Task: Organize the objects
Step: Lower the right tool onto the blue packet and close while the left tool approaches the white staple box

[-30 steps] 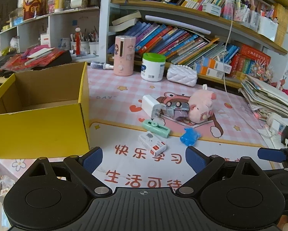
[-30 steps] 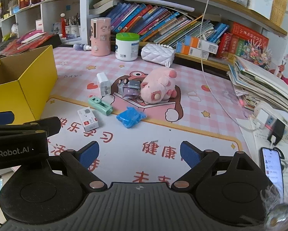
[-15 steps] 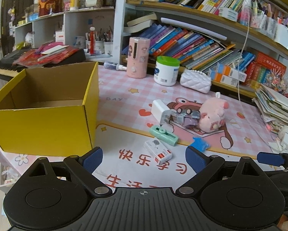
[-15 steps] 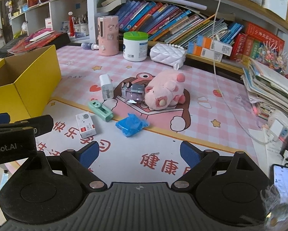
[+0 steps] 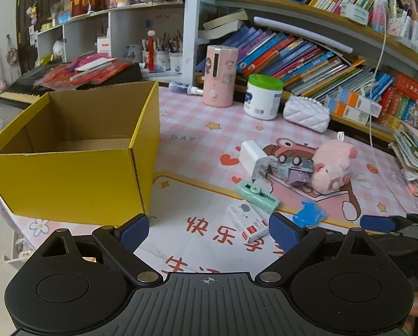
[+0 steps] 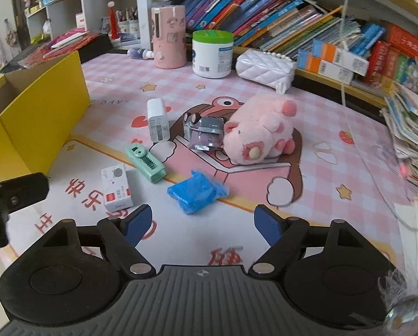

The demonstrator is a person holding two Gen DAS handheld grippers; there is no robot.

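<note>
An open yellow cardboard box (image 5: 77, 151) stands at the left of the desk mat, with nothing visible inside. Right of it lie a white charger (image 6: 158, 120), a small toy car (image 6: 204, 133), a pink plush pig (image 6: 260, 130), a mint green clip-like item (image 6: 145, 163), a small white and red box (image 6: 116, 187) and a blue crumpled packet (image 6: 196, 191). My left gripper (image 5: 207, 228) stands open over the mat in front of the box, holding nothing. My right gripper (image 6: 202, 222) hovers just short of the blue packet, its jaws closing with nothing between them.
At the back stand a pink canister (image 5: 220, 75), a white jar with a green lid (image 5: 263, 96) and a white quilted purse (image 5: 305, 113). Bookshelves run behind. A stack of papers (image 6: 410, 123) and a hanging cable (image 6: 344, 36) lie at the right.
The right gripper has moved forward and down toward the toys, and its jaws have narrowed. The left wrist view has swung slightly, showing more of the yellow box.
</note>
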